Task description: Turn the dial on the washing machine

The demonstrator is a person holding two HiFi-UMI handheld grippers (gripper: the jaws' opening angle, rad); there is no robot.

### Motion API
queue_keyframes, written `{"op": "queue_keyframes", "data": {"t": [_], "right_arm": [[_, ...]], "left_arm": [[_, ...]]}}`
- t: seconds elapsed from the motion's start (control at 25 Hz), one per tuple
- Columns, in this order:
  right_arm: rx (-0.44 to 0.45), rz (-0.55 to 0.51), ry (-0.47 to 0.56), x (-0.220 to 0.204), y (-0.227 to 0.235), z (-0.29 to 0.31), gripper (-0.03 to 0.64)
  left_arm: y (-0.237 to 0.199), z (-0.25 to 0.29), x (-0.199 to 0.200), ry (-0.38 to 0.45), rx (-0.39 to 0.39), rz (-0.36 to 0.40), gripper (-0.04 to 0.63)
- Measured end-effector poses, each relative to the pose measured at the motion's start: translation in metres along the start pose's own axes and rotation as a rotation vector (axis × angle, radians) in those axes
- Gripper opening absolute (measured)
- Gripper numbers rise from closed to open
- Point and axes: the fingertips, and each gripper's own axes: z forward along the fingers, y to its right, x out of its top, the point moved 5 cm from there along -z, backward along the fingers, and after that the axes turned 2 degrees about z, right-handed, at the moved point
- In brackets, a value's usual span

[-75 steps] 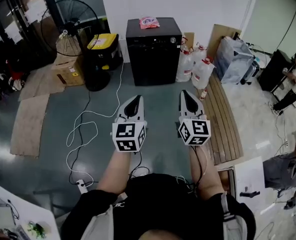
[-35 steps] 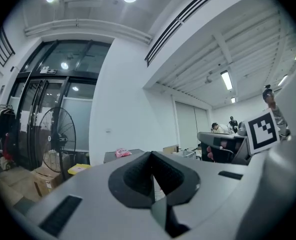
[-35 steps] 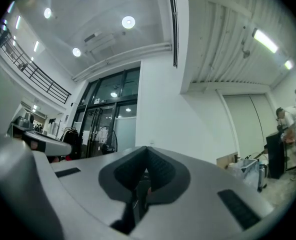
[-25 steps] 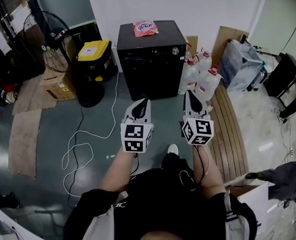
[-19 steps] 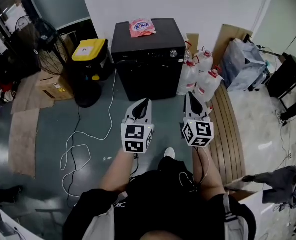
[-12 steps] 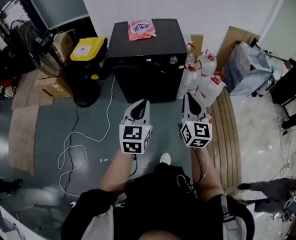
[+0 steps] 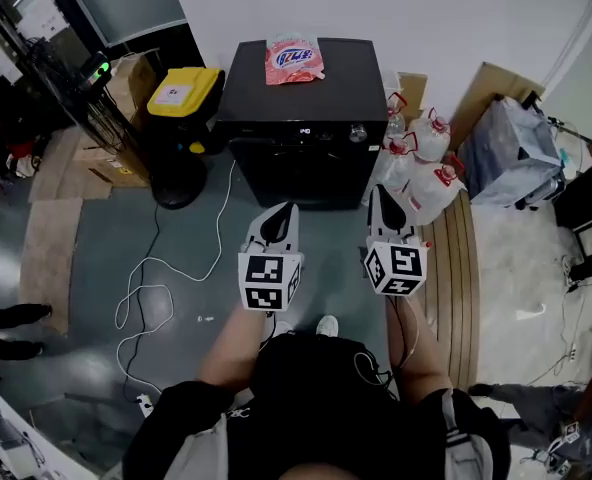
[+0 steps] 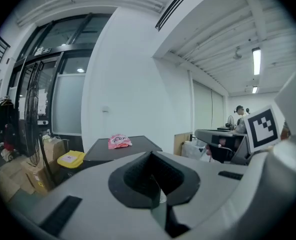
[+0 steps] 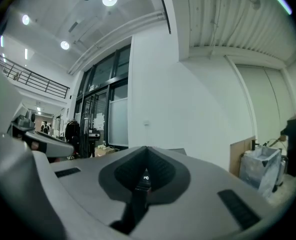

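Observation:
The black washing machine (image 7: 306,98) stands against the white wall, with a pink packet (image 7: 294,58) lying on its top. Its small silver dial (image 7: 357,133) sits at the right end of the front panel, beside a lit display (image 7: 304,130). Both grippers are held side by side over the floor, short of the machine and pointing at it. My left gripper (image 7: 287,206) is shut and empty. My right gripper (image 7: 377,189) is shut and empty too, below the dial. In the left gripper view the packet (image 8: 119,141) shows above the closed jaws.
A black bin with a yellow lid (image 7: 181,93) and cardboard boxes (image 7: 111,163) stand left of the machine. Plastic jugs (image 7: 421,158), a grey bag (image 7: 521,148) and a wooden slatted board (image 7: 456,258) are on its right. A white cable (image 7: 156,268) snakes across the floor.
The view has moved closer to the washing machine, which now sits nearer and larger. Both grippers keep the same shut, side-by-side pose.

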Motion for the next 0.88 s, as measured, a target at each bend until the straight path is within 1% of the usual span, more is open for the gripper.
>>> {"op": "queue_keyframes", "data": {"t": [0.16,0.24,0.28,0.32,0.36,0.52,0.64,0.68,0.72,0.8,0.88], "right_arm": [[0.009,-0.075,0.009,0.006,0.002,0.02,0.0],[0.023,-0.144,0.024,0.009,0.001,0.03,0.002],[0.039,-0.194,0.028,0.009,0.0,0.036,0.022],[0.056,-0.251,0.027,0.008,-0.001,0.043,0.083],[0.071,-0.313,0.019,0.007,-0.001,0.051,0.104],[0.111,-0.55,-0.042,-0.007,0.005,0.081,0.155],[0.108,-0.725,-0.076,-0.025,0.015,0.101,0.177],[0.116,-0.783,-0.084,-0.033,0.018,0.108,0.197],[0.128,-0.835,-0.098,-0.042,0.02,0.115,0.199],[0.154,-0.923,-0.132,-0.061,0.024,0.129,0.2],[0.172,-0.988,-0.162,-0.079,0.03,0.145,0.216]], "left_arm": [[-0.01,0.017,0.006,0.007,-0.006,-0.01,0.011],[-0.014,0.024,0.007,0.004,-0.012,-0.011,0.011],[-0.016,0.028,0.008,0.002,-0.014,-0.014,0.011],[-0.018,0.031,0.008,0.002,-0.015,-0.017,0.011],[-0.02,0.034,0.009,0.003,-0.015,-0.021,0.011],[-0.029,0.046,0.002,-0.015,-0.007,-0.037,0.011],[-0.033,0.058,-0.005,-0.033,0.003,-0.05,0.011],[-0.034,0.061,-0.007,-0.036,0.006,-0.053,0.011],[-0.035,0.065,-0.009,-0.039,0.008,-0.056,0.011],[-0.038,0.072,-0.012,-0.044,0.016,-0.061,0.011],[-0.043,0.08,-0.017,-0.048,0.026,-0.06,0.011]]}}
